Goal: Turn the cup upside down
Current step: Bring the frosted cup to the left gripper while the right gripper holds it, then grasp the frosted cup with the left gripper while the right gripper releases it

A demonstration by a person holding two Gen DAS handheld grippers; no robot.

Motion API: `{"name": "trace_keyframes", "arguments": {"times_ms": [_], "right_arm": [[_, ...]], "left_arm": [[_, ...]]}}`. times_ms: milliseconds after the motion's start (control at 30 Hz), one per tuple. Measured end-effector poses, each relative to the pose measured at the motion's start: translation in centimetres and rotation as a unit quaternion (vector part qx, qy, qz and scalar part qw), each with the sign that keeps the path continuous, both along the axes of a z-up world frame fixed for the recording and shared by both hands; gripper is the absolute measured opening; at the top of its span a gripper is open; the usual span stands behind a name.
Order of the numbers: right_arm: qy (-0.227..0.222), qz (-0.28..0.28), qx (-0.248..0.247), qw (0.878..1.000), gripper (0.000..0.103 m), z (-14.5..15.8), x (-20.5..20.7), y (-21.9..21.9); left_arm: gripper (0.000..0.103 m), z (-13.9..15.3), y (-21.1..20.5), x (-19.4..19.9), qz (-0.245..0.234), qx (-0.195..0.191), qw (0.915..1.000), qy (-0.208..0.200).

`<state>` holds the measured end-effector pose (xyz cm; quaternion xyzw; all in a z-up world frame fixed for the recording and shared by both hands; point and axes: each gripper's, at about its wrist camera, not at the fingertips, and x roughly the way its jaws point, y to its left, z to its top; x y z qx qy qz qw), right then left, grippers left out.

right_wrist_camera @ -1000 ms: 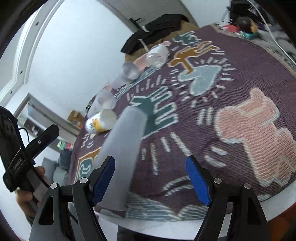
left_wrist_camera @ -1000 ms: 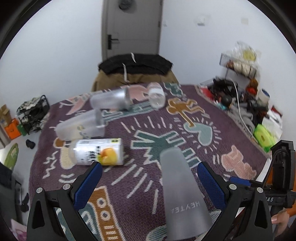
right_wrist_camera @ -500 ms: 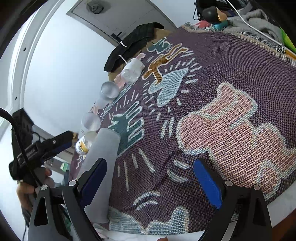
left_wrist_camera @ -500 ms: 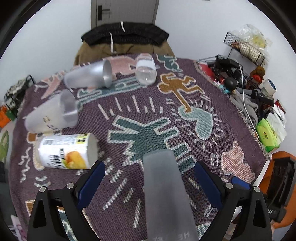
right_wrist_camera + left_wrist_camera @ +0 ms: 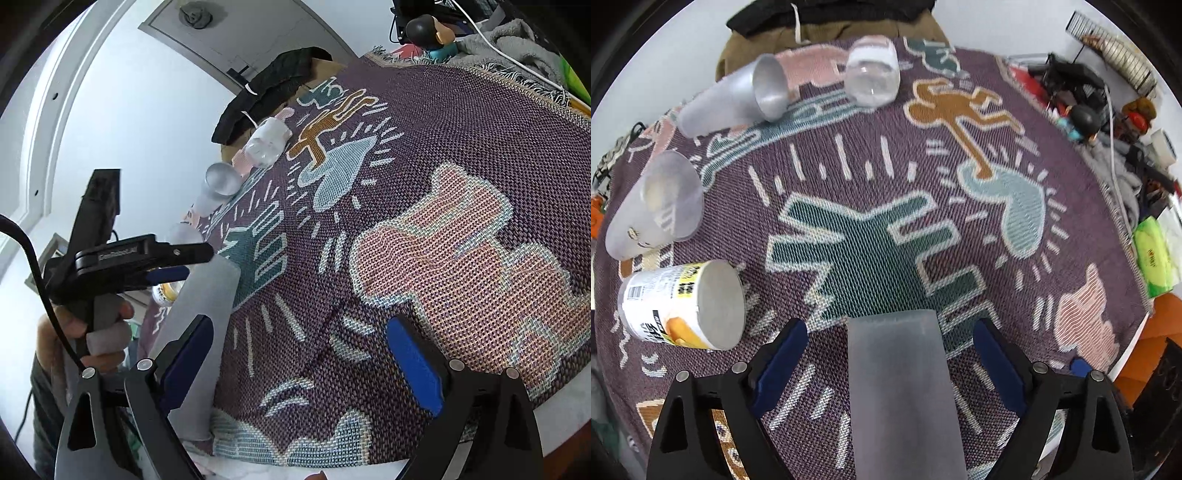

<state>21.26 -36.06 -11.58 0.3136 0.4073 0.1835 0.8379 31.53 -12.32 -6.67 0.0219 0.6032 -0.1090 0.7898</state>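
Observation:
A tall frosted grey cup (image 5: 901, 391) stands upside down on the patterned purple cloth (image 5: 871, 192), its flat base up, near the table's front edge. My left gripper (image 5: 886, 354) is open, with the cup between its blue pads and not touching them. In the right wrist view the same cup (image 5: 199, 325) is at the left, beside the left finger of my right gripper (image 5: 299, 354), which is open and empty over the cloth. The left gripper (image 5: 147, 258) shows there, above the cup.
Two frosted cups (image 5: 735, 96) (image 5: 657, 206), a printed can (image 5: 683, 306) and a clear bottle (image 5: 873, 74) lie on their sides at the left and back. Clutter (image 5: 1108, 122) and a green pack (image 5: 1152, 254) sit past the cloth's right edge.
The left gripper has moved forward and tilted down over the cup, which now fills the gap between its fingers. The right gripper has swung right, away from the cup. The cup stays put.

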Motion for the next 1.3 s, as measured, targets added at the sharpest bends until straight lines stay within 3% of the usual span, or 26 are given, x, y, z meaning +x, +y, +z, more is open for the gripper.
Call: {"name": "trace_keyframes", "arguments": {"times_ms": [133,267,333,600,800,867,1067,1300], "right_arm": [[-0.005,0.000,-0.003,1.000,0.096,0.0,-0.1,0.0],[-0.006,-0.001,-0.002,1.000,0.096,0.0,0.0,-0.1],[-0.007,-0.003,-0.002,1.000,0.096,0.0,-0.1,-0.1],[-0.006,-0.005,-0.004,1.000,0.096,0.0,0.1,-0.1],[-0.001,-0.009,-0.005,1.000,0.096,0.1,0.4,-0.3],[-0.001,-0.015,-0.009,1.000,0.096,0.2,0.3,-0.4],[0.001,-0.022,-0.014,1.000,0.096,0.3,0.4,-0.7],[0.000,-0.043,-0.015,0.999,0.096,0.4,0.2,-1.6]], "left_arm": [[0.083,-1.5,-0.3,0.5,0.003,0.011,0.9994,0.033],[0.060,-3.0,-0.3,0.8,0.012,0.005,0.9977,0.066],[0.060,-2.8,-0.5,0.5,0.011,0.006,0.9982,0.058],[0.059,3.1,-0.6,-0.8,-0.011,-0.011,0.9994,-0.030],[0.058,7.5,-0.3,-2.6,-0.012,-0.013,0.9928,-0.118],[0.058,8.6,-0.4,-3.4,-0.010,0.006,0.9877,-0.156],[0.058,10.9,0.3,-5.6,0.002,-0.002,0.9742,-0.226],[0.058,11.8,0.7,-8.6,0.010,-0.025,0.9472,-0.319]]}}
